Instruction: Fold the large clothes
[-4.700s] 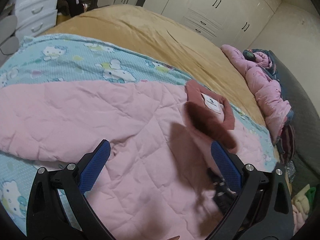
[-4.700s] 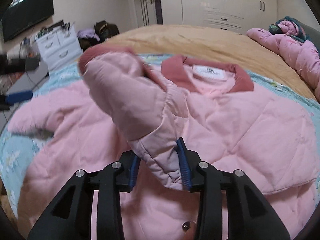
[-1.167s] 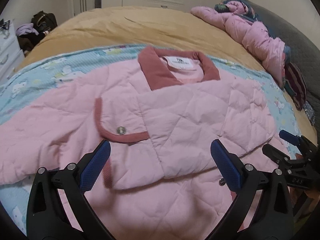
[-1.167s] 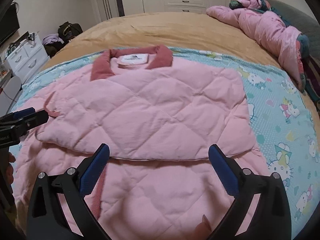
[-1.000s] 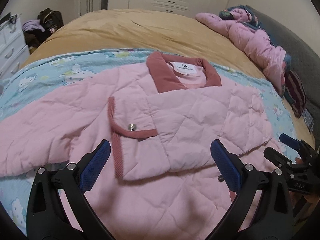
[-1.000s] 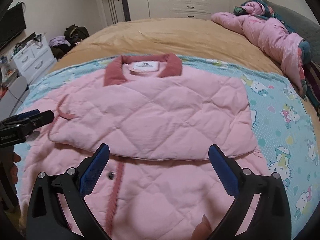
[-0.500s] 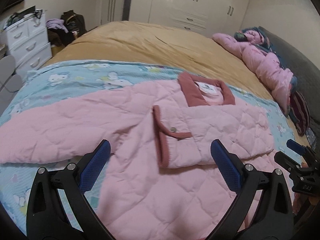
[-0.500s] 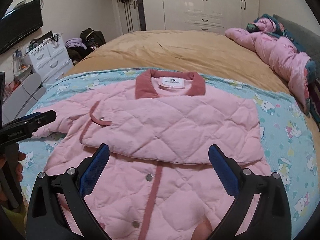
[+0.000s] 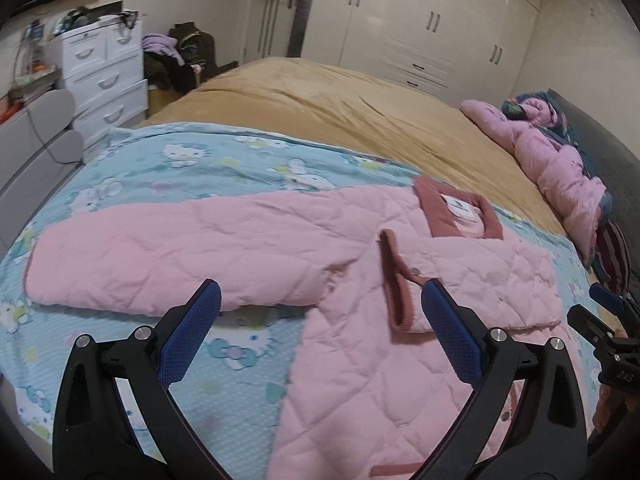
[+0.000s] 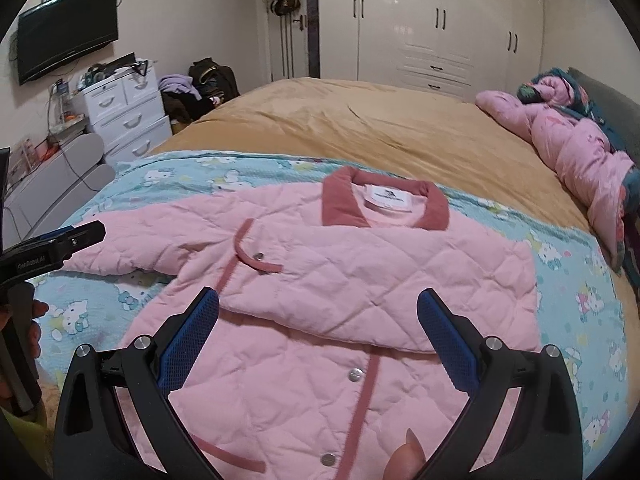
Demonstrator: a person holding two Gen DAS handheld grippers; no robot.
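A pink quilted jacket (image 10: 360,280) with a dark rose collar (image 10: 384,202) lies front up on a light blue cartoon-print sheet (image 10: 120,304). One sleeve is folded across its chest; its rose cuff (image 9: 394,280) lies near the middle. The other sleeve (image 9: 180,256) stretches flat to the left. My left gripper (image 9: 320,332) hovers open above the sheet and the jacket's side, holding nothing. My right gripper (image 10: 318,336) hovers open over the jacket's lower front, also with nothing in it. Each gripper shows at the edge of the other's view.
The bed's tan cover (image 10: 360,128) runs behind the sheet. A bundle of pink bedding (image 10: 580,152) lies along the right edge. White drawers (image 10: 124,116), bags and a wall television (image 10: 66,44) stand at the left; wardrobes (image 10: 440,20) line the back wall.
The right gripper laid the sleeve it held across the chest and opened. Both grippers have since drawn back and up, and the left one has swung left, so the outstretched sleeve shows.
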